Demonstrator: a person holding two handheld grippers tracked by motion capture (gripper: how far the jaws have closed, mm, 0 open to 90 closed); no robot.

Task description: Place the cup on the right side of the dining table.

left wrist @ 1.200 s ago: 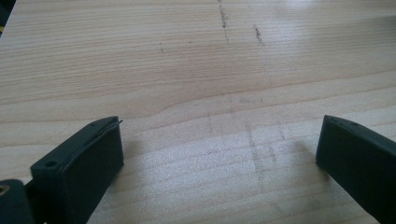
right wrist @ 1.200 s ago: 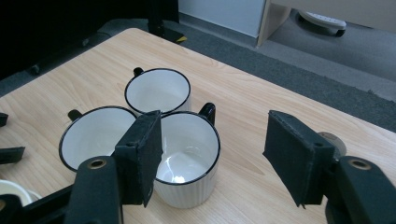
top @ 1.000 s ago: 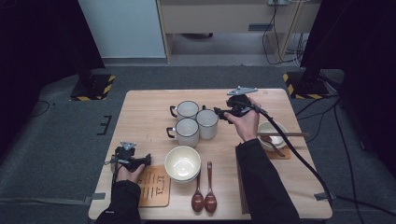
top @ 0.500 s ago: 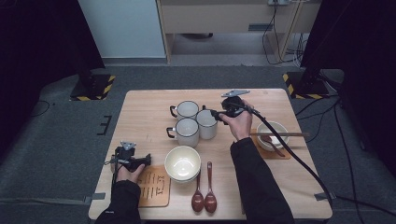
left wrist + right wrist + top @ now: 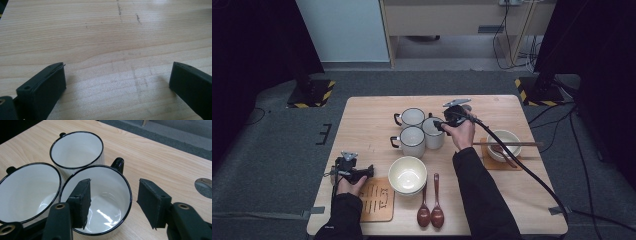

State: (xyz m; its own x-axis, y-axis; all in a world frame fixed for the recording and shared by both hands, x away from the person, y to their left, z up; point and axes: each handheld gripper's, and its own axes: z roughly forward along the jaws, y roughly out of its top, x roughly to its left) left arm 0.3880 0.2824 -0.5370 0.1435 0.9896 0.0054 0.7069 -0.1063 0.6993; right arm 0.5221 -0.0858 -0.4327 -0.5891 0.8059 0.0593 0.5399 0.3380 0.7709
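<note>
Pale wood-grain table (image 5: 362,120) on grey carpet, dark curtains at both sides. Right gripper (image 5: 112,202) hangs over the nearest enamel mug (image 5: 100,195) — glossy white, black rim, black handle on its far side; one jaw inside the cup, one outside the wall, jaws have just been closing, pads not yet pressing. Two matching mugs (image 5: 75,150) touch it beyond. Left gripper (image 5: 117,85) spread wide over bare, faintly scuffed wood. Engraved wooden coaster (image 5: 377,200) beside it — writing illegible.
</note>
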